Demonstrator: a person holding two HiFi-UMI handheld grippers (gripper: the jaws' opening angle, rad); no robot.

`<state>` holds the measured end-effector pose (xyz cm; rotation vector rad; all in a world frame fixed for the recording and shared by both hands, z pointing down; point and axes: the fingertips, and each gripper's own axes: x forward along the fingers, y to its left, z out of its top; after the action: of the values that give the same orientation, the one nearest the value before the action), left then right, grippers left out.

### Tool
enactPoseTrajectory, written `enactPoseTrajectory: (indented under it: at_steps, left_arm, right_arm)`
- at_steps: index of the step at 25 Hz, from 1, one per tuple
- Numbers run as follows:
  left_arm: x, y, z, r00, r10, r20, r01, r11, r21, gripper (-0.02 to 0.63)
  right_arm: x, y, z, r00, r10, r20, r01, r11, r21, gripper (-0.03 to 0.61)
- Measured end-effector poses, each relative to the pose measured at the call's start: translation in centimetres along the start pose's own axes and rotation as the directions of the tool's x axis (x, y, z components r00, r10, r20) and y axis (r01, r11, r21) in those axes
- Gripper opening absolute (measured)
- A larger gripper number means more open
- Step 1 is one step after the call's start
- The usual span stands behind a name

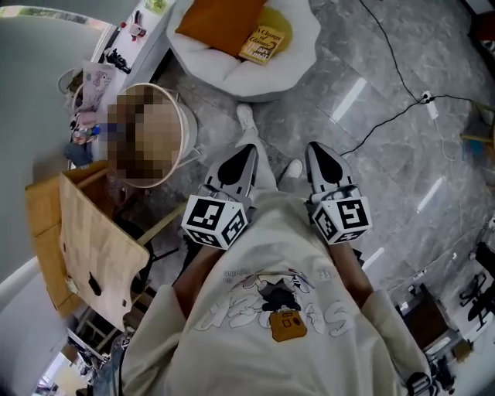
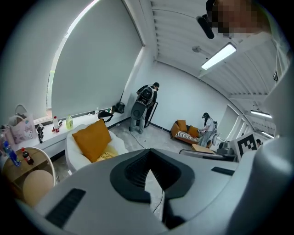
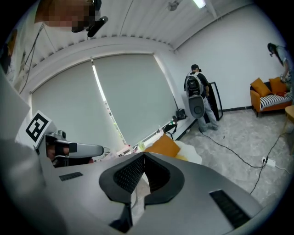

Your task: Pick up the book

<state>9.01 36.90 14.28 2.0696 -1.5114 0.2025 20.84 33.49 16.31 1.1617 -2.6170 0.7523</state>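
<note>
Head view shows the thin yellow paperback book (image 1: 263,42) at twelve o'clock, lying on the white padded round seat (image 1: 303,66) just beside a soft orange cushion (image 1: 220,23), probably light, bendy and smooth-covered, best pinched at a free edge, while the left gripper (image 1: 247,151) and right gripper (image 1: 319,148) are both closed and empty.

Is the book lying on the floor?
No, the book rests on the white chair, right beside the orange cushion.
</note>
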Motion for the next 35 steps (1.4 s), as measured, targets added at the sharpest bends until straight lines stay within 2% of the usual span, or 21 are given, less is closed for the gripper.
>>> enactPoseTrajectory:
  at_steps: [4,10,14,21,24,30,35]
  left_arm:
    - [4.5,4.6,4.2,0.999,-0.037,0.005,0.038,0.997,-0.068,0.006]
    - [10.2,11.9,11.7,0.996,-0.088,0.002,0.088,0.994,-0.07,0.006]
    - [12.9,16.1,14.6,0.993,-0.12,-0.012,0.119,0.99,-0.071,0.006]
    - [15.5,20.7,18.9,0.985,-0.171,0.003,0.17,0.982,-0.076,0.006]
    - [16.3,22.8,19.9,0.983,-0.183,0.001,0.182,0.98,-0.08,0.006]
    - [17.3,25.5,18.5,0.979,-0.195,-0.059,0.188,0.977,-0.101,0.006]
    - [18.9,25.1,18.9,0.983,-0.176,-0.061,0.17,0.982,-0.088,0.006]
  right_arm:
    - [5.9,-0.9,2.6,0.999,-0.042,-0.012,0.042,0.999,-0.023,0.021]
    - [14.6,-1.2,7.2,0.994,-0.113,-0.017,0.113,0.994,0.005,0.021]
    - [19.2,-1.0,9.6,0.989,-0.151,-0.005,0.151,0.988,0.028,0.021]
    - [25.2,-0.7,13.0,0.981,-0.195,-0.015,0.195,0.981,0.001,0.021]
    - [27.6,-0.3,14.0,0.979,-0.2,-0.022,0.2,0.98,-0.012,0.021]
    - [29.8,0.1,12.9,0.98,-0.181,-0.079,0.182,0.983,0.008,0.021]
    - [30.8,-2.4,13.4,0.98,-0.168,-0.106,0.168,0.986,-0.005,0.021]
